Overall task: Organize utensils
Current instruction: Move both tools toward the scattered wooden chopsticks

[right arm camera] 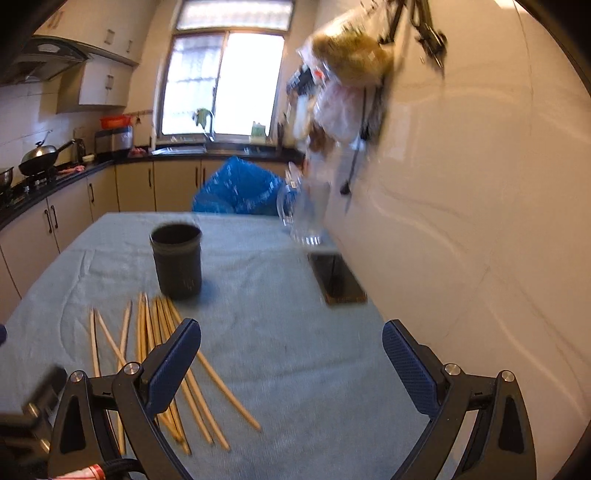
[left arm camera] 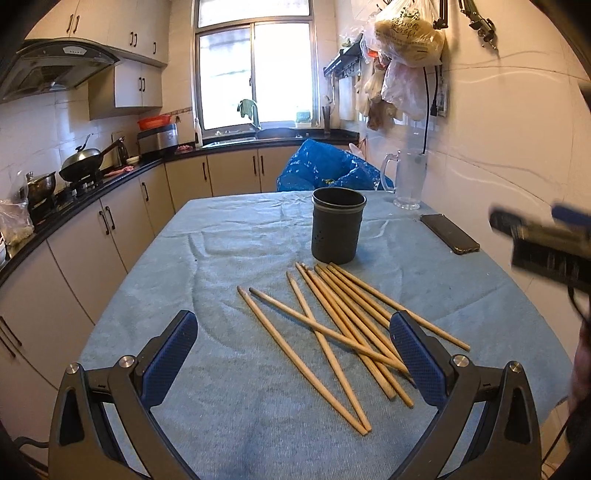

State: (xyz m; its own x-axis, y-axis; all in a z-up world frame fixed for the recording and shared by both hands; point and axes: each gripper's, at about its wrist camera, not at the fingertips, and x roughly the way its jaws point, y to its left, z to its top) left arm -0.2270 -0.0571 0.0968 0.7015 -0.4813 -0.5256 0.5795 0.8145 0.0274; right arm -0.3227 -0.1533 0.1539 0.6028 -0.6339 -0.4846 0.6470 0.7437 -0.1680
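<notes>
Kitchen bench (left arm camera: 229,236) wearing blue cloth, window behind. Dark holder cup (left arm camera: 338,225) standing mid-bench. Wooden chopsticks (left arm camera: 332,332) lying loose, crossing, just in front of cup. Phone (left arm camera: 448,233) lying right of cup. Left tongs (left arm camera: 293,350) hovering wide open in front of cup, gripping nothing. Right tongs (right arm camera: 291,362) hovering wide open, empty, right of chopsticks.

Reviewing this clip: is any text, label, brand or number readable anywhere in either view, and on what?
Nothing can be read with confidence.
Hanging plastic bag: green printed characters, too small and warped to read.
Range hood: small control markings, illegible.
Blue bag: faint print, too blurred to read.
Black utensil cup, phone, chopsticks: no visible text.
</notes>
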